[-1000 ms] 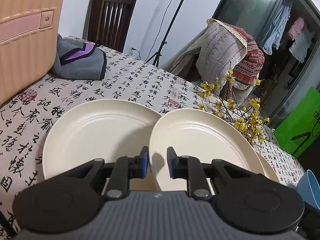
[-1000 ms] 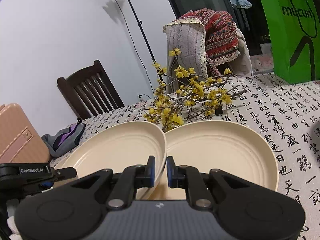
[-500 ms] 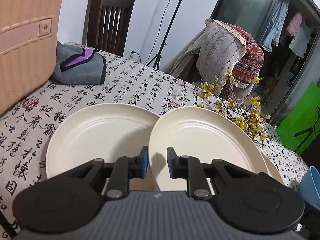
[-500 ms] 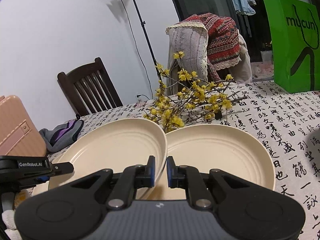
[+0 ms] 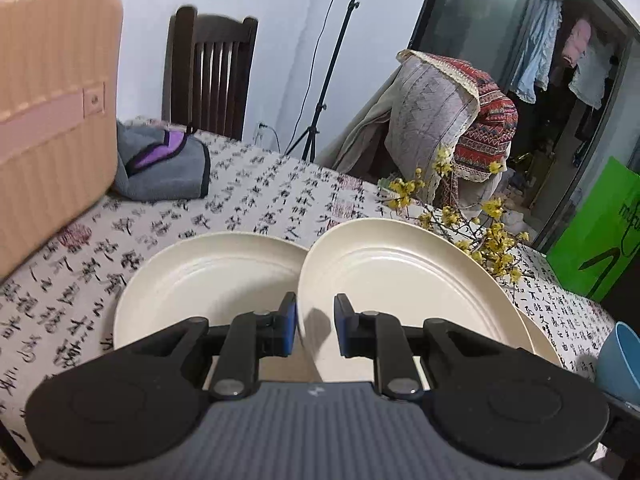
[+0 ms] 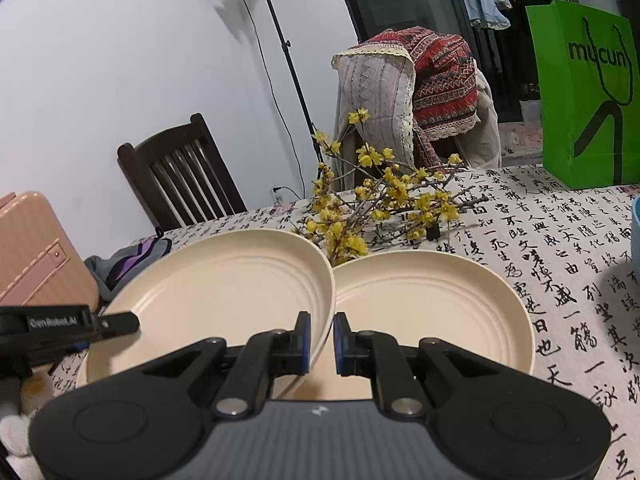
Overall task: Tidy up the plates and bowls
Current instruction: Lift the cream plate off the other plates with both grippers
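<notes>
1. The left tool [image 5: 316, 330] has the near left rim of the raised plate [image 5: 400, 280] between its blue pads. The rim lies against the left pad, and the tool is closed on the plate with a gap showing beside the right pad.
2. The right tool [image 6: 320, 338] is pressed nearly together and pinches the opposite rim of the same cream plate. Its thin edge runs straight between the two pads.
3. So the raised plate hangs between both tools. It is tilted and clear of the surface [image 5: 260, 200], which is covered by a cloth printed with black calligraphy.
4. A second cream plate [image 5: 200, 280] lies flat on the surface to the left. In the left wrist view the raised plate's rim overlaps its right edge.
5. A third cream plate [image 6: 432, 300] lies flat to the right, and part of its left side is hidden behind the raised one.
6. A blue bowl [image 5: 620, 356] sits at the far right edge of the left wrist view — only part of it shows.
7. Branches of yellow blossom [image 6: 380, 200] lie on the cloth just behind the plates.
8. A peach suitcase [image 5: 48, 120] stands at the left, with a grey and purple pouch [image 5: 164, 168] touching its side.
9. A green paper bag [image 6: 584, 92] stands on the surface well apart from the plates — at the far right corner.
</notes>
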The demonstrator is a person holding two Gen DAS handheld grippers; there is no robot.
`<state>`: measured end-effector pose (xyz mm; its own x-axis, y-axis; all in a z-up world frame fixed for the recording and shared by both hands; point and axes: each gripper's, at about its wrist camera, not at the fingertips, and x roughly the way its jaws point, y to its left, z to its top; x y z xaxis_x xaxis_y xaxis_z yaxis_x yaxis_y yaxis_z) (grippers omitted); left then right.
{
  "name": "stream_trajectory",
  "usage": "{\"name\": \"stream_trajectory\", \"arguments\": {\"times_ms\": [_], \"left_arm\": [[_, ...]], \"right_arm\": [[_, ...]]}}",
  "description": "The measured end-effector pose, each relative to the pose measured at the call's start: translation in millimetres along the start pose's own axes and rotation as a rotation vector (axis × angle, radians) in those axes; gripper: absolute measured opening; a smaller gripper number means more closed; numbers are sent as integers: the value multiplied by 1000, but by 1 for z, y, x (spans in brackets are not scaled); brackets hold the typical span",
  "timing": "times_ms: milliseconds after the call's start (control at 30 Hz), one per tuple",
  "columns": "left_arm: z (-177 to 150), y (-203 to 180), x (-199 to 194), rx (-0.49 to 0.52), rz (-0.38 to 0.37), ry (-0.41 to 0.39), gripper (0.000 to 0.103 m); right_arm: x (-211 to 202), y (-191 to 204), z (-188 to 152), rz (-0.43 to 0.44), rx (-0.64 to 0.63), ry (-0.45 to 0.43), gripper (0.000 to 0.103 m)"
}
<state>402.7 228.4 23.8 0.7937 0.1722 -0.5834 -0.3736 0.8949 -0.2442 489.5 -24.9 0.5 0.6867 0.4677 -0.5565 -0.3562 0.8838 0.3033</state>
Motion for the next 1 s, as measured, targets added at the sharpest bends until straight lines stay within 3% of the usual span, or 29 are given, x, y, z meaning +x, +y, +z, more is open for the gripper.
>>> {"name": "stream_trajectory", "arguments": {"times_ms": [1000], "left_arm": [[-19,-29,-92,41,-61,-68,20]], "right_arm": [[-112,-1,-2,-9,4,-101,11]]}}
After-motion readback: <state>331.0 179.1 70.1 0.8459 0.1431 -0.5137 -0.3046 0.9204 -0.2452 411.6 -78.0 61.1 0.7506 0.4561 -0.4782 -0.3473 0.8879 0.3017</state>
